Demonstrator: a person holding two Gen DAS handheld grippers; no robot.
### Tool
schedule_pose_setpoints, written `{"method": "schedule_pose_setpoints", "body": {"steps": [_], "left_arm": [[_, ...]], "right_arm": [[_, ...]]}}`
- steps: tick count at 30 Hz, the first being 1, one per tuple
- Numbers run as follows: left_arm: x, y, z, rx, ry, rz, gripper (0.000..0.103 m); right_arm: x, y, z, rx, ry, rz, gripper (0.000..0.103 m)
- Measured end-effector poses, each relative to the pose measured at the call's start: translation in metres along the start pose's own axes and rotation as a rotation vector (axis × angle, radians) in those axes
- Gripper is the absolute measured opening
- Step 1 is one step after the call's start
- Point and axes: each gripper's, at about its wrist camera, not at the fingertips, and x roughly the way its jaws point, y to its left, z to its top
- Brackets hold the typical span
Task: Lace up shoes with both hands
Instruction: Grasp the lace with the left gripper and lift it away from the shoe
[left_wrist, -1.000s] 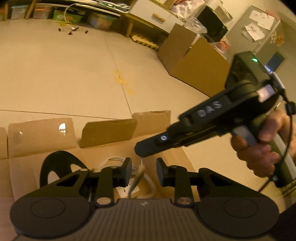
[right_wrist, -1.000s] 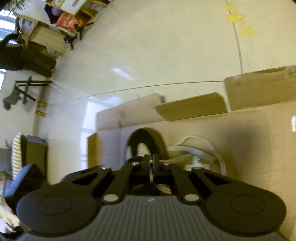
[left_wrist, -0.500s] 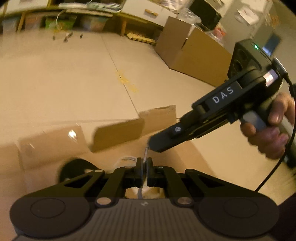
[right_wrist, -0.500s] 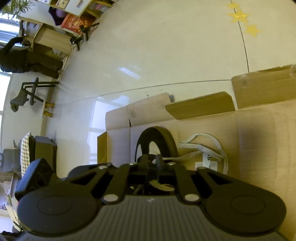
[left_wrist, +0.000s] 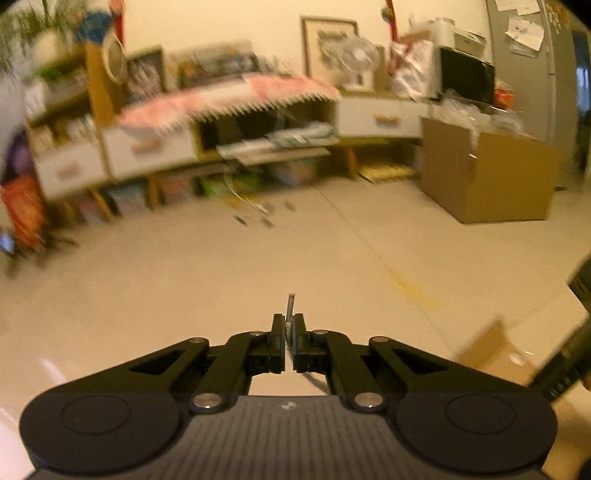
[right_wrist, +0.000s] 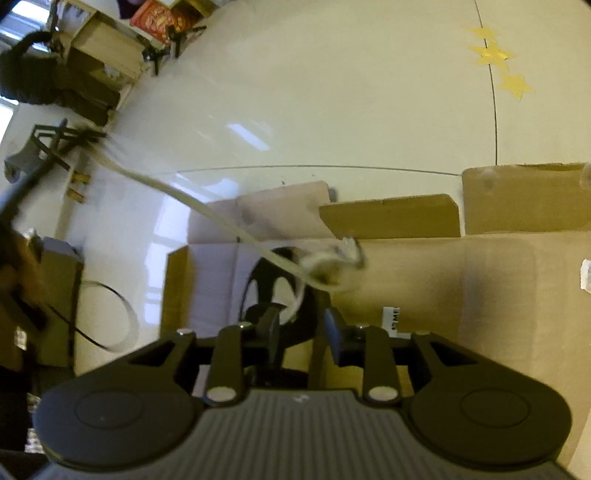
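Note:
In the left wrist view my left gripper (left_wrist: 289, 329) is shut on the lace tip (left_wrist: 290, 304), whose grey end sticks up past the pads. It is raised above the floor and the shoe is out of that view. In the right wrist view the pale lace (right_wrist: 221, 225) runs taut and blurred from the upper left down to a bunched loop (right_wrist: 325, 269) over the black shoe (right_wrist: 264, 284). My right gripper (right_wrist: 303, 326) hovers just above the shoe. Its jaws are opening, with a strand of lace hanging loose between them, not pressed.
The shoe rests on a flattened cardboard box (right_wrist: 424, 280) with raised flaps (right_wrist: 388, 216) on a glossy tiled floor. A large cardboard box (left_wrist: 487, 173) and a low cabinet (left_wrist: 229, 129) stand across the room. The other handle (left_wrist: 574, 332) shows at the right edge.
The left gripper closed on the lace tip and swung up and away, pulling the lace taut. The right gripper, shut before, has let go and spread its jaws.

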Motion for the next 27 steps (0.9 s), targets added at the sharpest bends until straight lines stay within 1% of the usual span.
{"method": "schedule_pose_setpoints", "body": {"steps": [2, 4, 5, 11, 14, 16, 18, 19, 21, 24, 26, 27], "left_arm": [[-0.011, 0.013, 0.011, 0.02, -0.017, 0.048, 0.003], [-0.032, 0.035, 0.02, 0.051, -0.029, 0.121, 0.003], [-0.039, 0.042, 0.023, 0.061, -0.03, 0.145, 0.003], [-0.069, 0.075, 0.029, 0.099, -0.013, 0.24, 0.003], [-0.075, 0.083, 0.023, 0.117, 0.009, 0.256, 0.003], [-0.075, 0.087, 0.011, 0.114, 0.057, 0.234, 0.003], [-0.073, 0.083, -0.004, 0.109, 0.101, 0.189, 0.003], [-0.071, 0.079, -0.013, 0.109, 0.125, 0.164, 0.003], [-0.06, 0.067, -0.037, 0.103, 0.168, 0.111, 0.003], [-0.047, 0.044, -0.065, 0.069, 0.23, 0.018, 0.003], [-0.042, 0.034, -0.08, 0.055, 0.255, -0.019, 0.003], [-0.038, 0.024, -0.092, 0.039, 0.275, -0.058, 0.003]], "right_arm": [[0.003, 0.002, 0.001, -0.001, 0.0, 0.0, 0.034], [0.005, 0.006, 0.002, -0.015, -0.004, -0.001, 0.034], [0.006, 0.009, 0.002, -0.027, -0.005, 0.0, 0.034], [0.017, 0.027, 0.002, -0.064, 0.013, 0.013, 0.036], [0.024, 0.035, 0.001, -0.086, 0.027, 0.011, 0.037], [0.028, 0.039, -0.001, -0.099, 0.036, 0.012, 0.037], [0.031, 0.042, -0.002, -0.113, 0.048, 0.019, 0.037], [0.033, 0.045, -0.003, -0.13, 0.054, 0.021, 0.036], [0.038, 0.051, -0.006, -0.185, 0.06, 0.01, 0.033], [0.044, 0.056, -0.011, -0.24, 0.076, -0.001, 0.03], [0.048, 0.055, -0.013, -0.237, 0.095, 0.012, 0.03], [0.05, 0.054, -0.014, -0.228, 0.104, 0.023, 0.03]]}}
